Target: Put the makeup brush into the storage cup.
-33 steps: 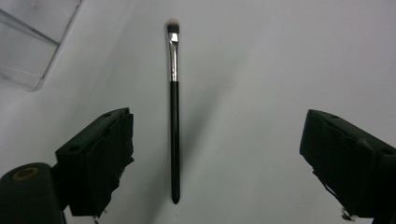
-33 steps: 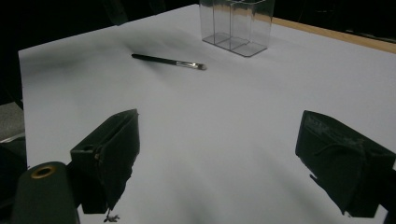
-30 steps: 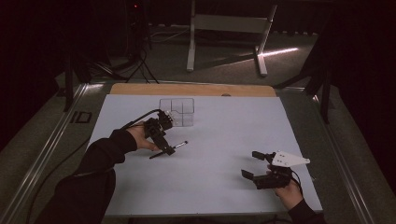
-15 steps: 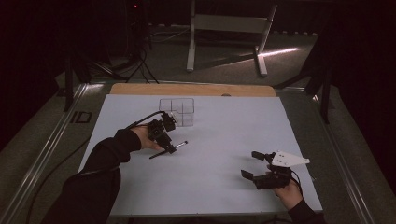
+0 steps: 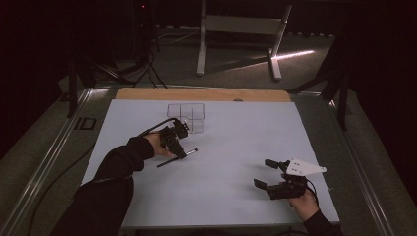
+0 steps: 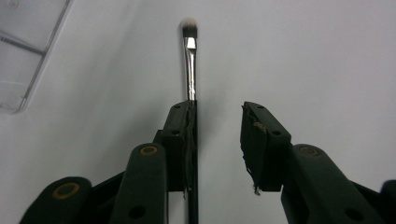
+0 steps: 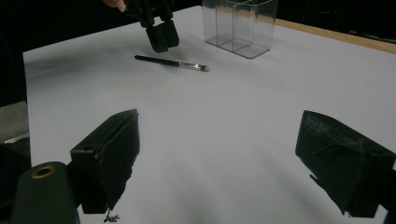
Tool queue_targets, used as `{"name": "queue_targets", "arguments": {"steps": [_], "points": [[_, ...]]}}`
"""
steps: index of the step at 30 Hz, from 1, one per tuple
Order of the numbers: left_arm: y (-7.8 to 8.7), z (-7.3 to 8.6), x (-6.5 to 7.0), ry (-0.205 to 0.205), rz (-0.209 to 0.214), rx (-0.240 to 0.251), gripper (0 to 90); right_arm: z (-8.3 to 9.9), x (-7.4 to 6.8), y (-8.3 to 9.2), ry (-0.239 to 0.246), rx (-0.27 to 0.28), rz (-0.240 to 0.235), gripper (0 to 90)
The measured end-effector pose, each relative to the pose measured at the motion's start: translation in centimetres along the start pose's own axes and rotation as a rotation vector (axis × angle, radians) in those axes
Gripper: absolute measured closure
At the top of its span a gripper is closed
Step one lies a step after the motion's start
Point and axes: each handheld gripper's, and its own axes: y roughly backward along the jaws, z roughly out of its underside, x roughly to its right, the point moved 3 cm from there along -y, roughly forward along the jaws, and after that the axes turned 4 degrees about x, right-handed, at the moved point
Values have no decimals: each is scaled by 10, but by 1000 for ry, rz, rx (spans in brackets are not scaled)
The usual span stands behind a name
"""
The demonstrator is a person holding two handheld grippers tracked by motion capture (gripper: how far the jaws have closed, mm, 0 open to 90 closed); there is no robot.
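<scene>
I hold my left gripper low over the makeup brush, which lies flat on the white table sheet just in front of the clear divided organizer; the jaws are partly open, and the handle runs along the inner face of one jaw, not yet squeezed. I think I place it so to close on the handle. My right gripper rests near the table's right front corner, jaws wide and empty, probably to stay out of the way.
</scene>
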Motion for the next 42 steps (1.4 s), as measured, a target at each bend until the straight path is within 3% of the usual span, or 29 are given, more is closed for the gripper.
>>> {"name": "queue_targets", "arguments": {"steps": [5, 11, 32, 35, 42], "points": [[-5, -5, -1, -7, -40, -3, 654, 0, 0, 0, -3, 1, -3, 137], [-12, -10, -1, -7, -54, -15, 693, 0, 0, 0, -3, 3, -3, 137], [-27, -15, -6, -48, -77, -54, 733, 0, 0, 0, -4, 3, -8, 137], [-31, -15, -5, -51, -83, -77, 733, 0, 0, 0, -4, 4, -8, 137], [-35, -17, -5, -48, -84, -76, 765, 0, 0, 0, -6, 3, -9, 137]]}}
